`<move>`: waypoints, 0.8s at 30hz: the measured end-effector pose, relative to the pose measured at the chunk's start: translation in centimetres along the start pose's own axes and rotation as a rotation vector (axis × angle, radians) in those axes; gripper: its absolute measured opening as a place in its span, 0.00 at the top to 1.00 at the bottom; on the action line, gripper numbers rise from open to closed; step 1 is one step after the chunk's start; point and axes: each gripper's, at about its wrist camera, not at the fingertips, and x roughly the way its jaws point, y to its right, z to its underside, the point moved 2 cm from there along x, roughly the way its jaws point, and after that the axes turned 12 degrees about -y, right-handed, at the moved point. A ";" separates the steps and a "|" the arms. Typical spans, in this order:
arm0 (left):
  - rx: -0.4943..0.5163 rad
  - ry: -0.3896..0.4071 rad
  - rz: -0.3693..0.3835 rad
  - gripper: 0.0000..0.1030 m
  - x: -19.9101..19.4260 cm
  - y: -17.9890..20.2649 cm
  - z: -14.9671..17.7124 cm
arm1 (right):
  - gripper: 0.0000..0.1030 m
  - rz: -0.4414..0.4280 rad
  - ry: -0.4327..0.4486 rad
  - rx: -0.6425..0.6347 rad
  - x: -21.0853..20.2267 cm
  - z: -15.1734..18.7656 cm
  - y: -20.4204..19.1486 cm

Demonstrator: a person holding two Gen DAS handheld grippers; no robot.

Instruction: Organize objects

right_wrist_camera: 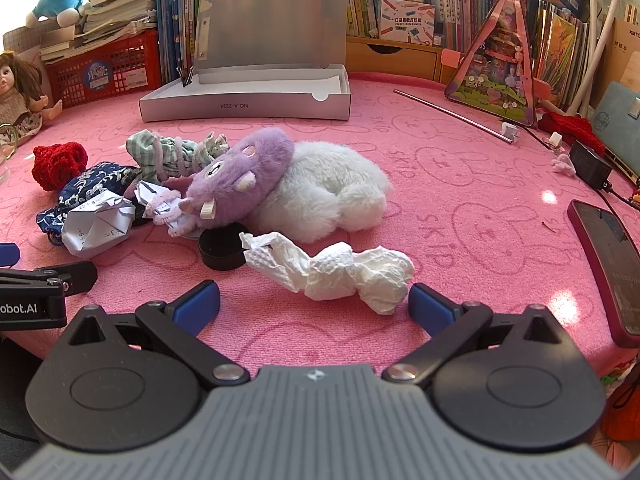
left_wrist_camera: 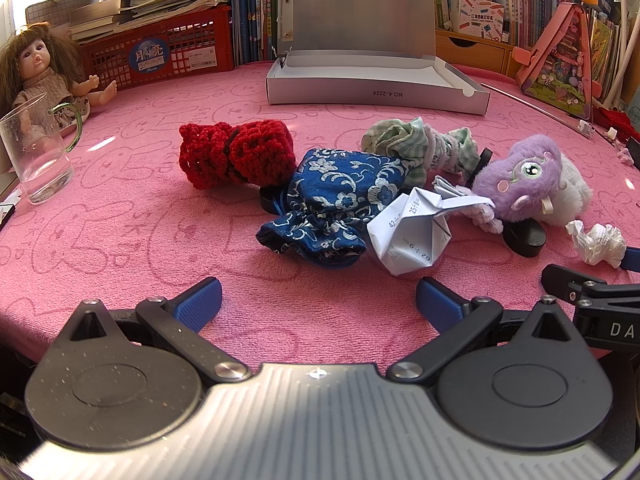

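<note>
plainly both left gripper (left_wrist_camera: 318, 304) and right gripper (right_wrist_camera: 314, 304) gape empty above clutter.

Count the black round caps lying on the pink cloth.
3 show: one cap in front of the purple plush, one under the blue floral pouch, one behind the plush by the green checked cloth. More may be hidden.

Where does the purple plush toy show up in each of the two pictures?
Left wrist view: the plush toy lies at the far right, behind the folded paper.
Right wrist view: the plush toy lies centre-left, its white body stretching right, behind the tissue.
Shared landmark: the open grey box stands on the pink cloth beyond the toy in both views.
</note>
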 end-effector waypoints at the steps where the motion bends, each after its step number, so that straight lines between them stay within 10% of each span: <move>1: 0.000 0.000 0.000 0.00 0.0 0.0 0.0 | 0.00 0.000 0.000 0.000 0.0 0.0 0.0; 24: 0.008 0.038 0.012 0.00 0.5 -0.2 0.0 | 0.00 0.006 0.052 0.002 0.0 0.3 -0.1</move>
